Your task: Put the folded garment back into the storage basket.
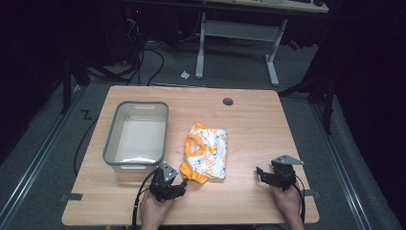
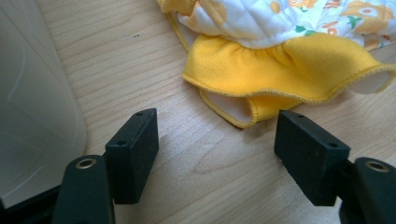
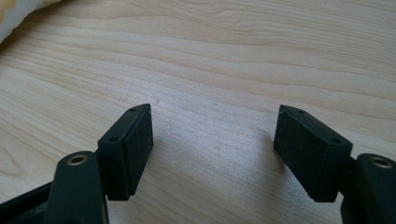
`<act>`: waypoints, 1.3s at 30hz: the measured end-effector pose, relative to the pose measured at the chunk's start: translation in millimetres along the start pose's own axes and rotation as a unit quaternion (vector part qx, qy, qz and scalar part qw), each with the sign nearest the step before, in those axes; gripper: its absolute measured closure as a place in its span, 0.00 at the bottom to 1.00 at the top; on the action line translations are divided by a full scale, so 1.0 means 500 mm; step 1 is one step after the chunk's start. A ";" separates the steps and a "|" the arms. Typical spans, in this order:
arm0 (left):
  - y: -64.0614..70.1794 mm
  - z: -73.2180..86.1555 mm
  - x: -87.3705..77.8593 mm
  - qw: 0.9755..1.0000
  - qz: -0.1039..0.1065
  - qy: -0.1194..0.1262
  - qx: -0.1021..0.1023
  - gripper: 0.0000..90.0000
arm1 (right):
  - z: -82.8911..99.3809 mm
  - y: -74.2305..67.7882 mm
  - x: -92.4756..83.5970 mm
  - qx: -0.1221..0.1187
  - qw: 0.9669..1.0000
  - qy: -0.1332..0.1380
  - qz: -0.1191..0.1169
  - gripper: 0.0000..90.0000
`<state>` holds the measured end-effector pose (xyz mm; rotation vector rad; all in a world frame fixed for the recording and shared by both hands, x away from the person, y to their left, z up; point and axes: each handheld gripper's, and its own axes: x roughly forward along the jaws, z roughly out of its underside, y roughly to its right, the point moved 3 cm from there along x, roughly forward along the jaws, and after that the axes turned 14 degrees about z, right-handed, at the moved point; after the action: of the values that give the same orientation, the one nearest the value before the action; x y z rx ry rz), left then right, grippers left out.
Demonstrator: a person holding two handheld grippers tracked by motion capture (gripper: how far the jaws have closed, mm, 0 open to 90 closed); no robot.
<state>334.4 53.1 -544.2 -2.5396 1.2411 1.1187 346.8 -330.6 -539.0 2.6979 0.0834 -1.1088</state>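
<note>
A small folded garment (image 1: 206, 152), white with orange and green print and a yellow frilled hem, lies in the middle of the wooden table (image 1: 249, 129). My left gripper (image 1: 178, 184) rests at the table's front, just short of the yellow hem (image 2: 280, 70). Its jaws stand open with bare wood between them (image 2: 217, 140). My right gripper (image 1: 264, 173) sits at the front right, well apart from the garment, jaws open over bare wood (image 3: 215, 135). A corner of the garment (image 3: 18, 11) shows at the top left of the right gripper view.
A grey plastic tub (image 1: 136, 134) stands left of the garment, with nothing in it. Its pale wall (image 2: 32, 93) is close to my left gripper's left jaw. A cable hole (image 1: 228, 101) lies near the table's far edge. A desk frame (image 1: 237, 33) stands on the floor beyond.
</note>
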 end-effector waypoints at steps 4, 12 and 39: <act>0.000 0.000 0.000 1.000 0.000 0.000 0.000 0.35 | 0.000 0.000 0.000 0.000 1.000 0.000 0.000 0.32; 0.000 0.000 0.000 1.000 -0.001 0.000 0.000 0.35 | 0.000 0.000 0.000 0.000 1.000 0.000 0.000 0.32; 0.017 -0.028 -0.028 0.998 0.035 0.042 0.000 0.37 | 0.000 0.000 0.000 -0.001 1.000 0.000 0.000 0.32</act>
<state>330.8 51.1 -523.1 -2.5865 1.3602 1.0347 346.5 -330.6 -538.9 2.6960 0.0851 -1.1069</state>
